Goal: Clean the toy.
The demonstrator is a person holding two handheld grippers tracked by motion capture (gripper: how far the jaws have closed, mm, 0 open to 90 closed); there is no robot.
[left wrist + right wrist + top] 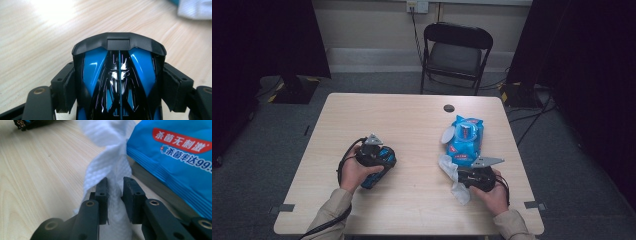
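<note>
The toy car (120,82) is shiny blue and black. The wipe (110,157) is white with tiny bumps. The wipes pack (180,152) is bright blue with a red stripe and white writing. The tabletop (412,125) is pale wood with thin lines.

Beyond the grippers: light wood table (412,120), black folding chair (456,55) at its far edge, grey carpet floor (282,135), pale wall (372,22), dark curtains (597,75) flanking.

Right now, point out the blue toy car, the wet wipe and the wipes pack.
blue toy car (120,75), left gripper view, glossy roof.
wet wipe (110,155), right gripper view, twisted middle.
wipes pack (466,139), high view, blue top face.
</note>
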